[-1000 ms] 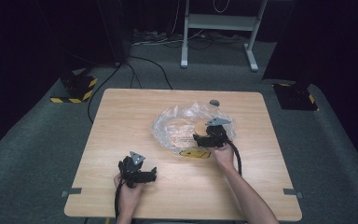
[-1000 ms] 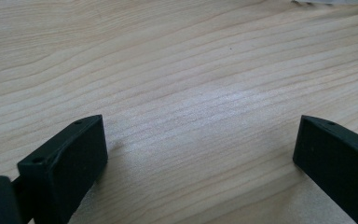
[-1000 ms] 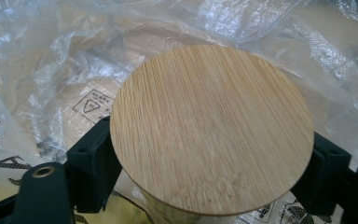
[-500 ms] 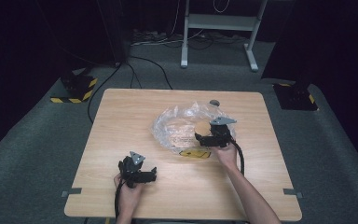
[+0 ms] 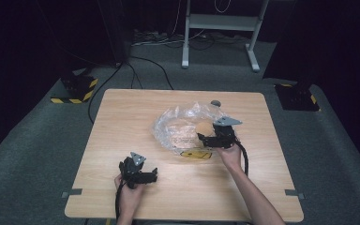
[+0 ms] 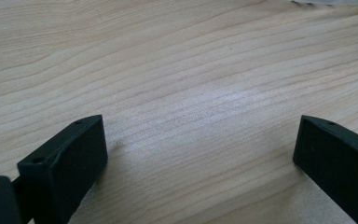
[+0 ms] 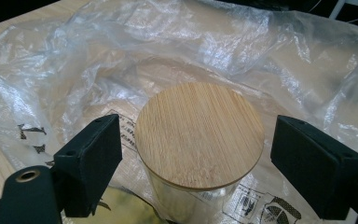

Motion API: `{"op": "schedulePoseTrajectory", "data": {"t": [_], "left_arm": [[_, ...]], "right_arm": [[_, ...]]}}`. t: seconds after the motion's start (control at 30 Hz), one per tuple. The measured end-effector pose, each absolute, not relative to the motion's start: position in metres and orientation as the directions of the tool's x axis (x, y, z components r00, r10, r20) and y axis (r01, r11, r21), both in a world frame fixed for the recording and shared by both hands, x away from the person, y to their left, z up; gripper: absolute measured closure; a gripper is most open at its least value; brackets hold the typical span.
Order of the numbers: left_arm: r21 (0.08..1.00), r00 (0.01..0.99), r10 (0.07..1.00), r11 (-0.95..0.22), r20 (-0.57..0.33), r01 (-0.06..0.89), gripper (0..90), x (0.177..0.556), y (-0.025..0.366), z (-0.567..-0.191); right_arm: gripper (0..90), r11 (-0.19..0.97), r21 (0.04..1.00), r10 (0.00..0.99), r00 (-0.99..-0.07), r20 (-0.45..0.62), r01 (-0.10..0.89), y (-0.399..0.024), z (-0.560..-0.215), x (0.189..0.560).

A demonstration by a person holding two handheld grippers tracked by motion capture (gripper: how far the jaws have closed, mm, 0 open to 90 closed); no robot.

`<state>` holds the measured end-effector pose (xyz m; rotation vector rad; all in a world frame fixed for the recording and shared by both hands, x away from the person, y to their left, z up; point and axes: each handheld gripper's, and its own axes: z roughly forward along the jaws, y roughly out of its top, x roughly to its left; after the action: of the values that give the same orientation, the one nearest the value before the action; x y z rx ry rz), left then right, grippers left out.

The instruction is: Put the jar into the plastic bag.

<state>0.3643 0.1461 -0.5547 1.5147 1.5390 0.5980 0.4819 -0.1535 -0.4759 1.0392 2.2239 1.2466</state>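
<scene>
Between the parted jaws of the right gripper, which have just been opening, a round bamboo-lidded glass jar stands untouched on crinkled clear plastic bag, likely heavy, slippery, fragile, best gripped across its lid rim.

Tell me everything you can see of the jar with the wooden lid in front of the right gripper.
The jar is a round, clear glass one, standing upright, with a flat, light bamboo-look lid seated on top. Little of its wall shows below the lid. It sits on crumpled clear plastic bag with printed marks, on the wooden table. The right gripper has its jaws either side of the lid, with gaps at both sides, so they are not pressing on it. Its contents cannot be told.
</scene>
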Motion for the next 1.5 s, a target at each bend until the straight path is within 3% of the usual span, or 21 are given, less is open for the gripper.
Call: {"op": "schedulePoseTrajectory", "data": {"t": [1.5], "left_arm": [[0.827, 0.119, 0.962, 0.144, -0.246, 0.543, 3.1, 0.364, 0.146, -0.555]], "right_arm": [[16.3, 0.262, 0.902, 0.736, -0.676, 0.043, 0.343, -0.187, -0.448, 0.444]]}}
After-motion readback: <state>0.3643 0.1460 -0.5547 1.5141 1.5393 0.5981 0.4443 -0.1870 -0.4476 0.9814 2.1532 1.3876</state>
